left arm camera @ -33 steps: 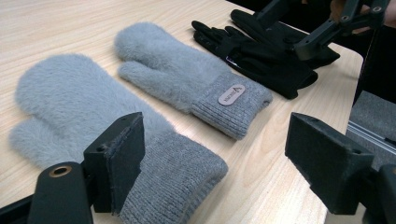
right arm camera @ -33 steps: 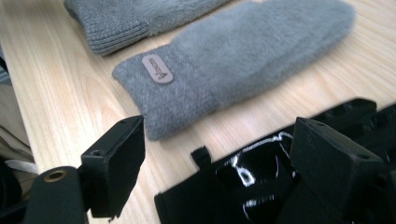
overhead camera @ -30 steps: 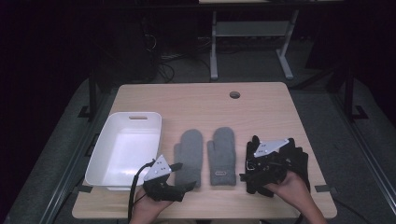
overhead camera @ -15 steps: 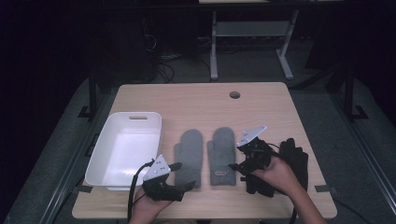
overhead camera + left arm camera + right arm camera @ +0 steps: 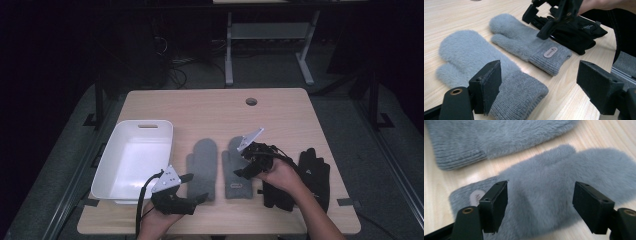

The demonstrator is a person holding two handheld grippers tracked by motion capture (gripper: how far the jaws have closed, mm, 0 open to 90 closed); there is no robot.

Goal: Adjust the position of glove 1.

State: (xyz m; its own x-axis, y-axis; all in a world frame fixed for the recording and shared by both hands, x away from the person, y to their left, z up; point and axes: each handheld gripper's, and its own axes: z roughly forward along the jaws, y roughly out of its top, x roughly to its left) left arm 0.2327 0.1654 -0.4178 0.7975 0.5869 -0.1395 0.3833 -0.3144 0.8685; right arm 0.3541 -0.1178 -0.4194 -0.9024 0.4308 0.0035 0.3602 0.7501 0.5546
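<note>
Left gripper (image 5: pixel 197 199) sits low in the lower left of the high view, its jaws spread wide and holding nothing, aimed at the cuff of the left grey mitten (image 5: pixel 204 167); in its own view the ribbed cuff (image 5: pixel 522 93) lies just ahead of the two pads, which suggests it waits there for its turn. Left of it, at mid-left of the frame, stands the white bin (image 5: pixel 134 162), bare inside and close to the table's near edge, probably the place where the handwear is to go. Right of the first mitten, at the centre of the frame, the right grey mitten (image 5: pixel 239 170) lies flat and parallel to it, cuff toward the person, a small label on the cuff. Over it hangs the right gripper (image 5: pixel 246 162), tipped downward; its jaws have just been narrowing yet are well apart, with the fluffy body of that mitten (image 5: pixel 544 202) between the pads, not yet pinched, so a grab looks to be beginning. Farther right, at lower right, the black gloves (image 5: pixel 310 177) lie piled beside the person's forearm, apart from the mittens.
</note>
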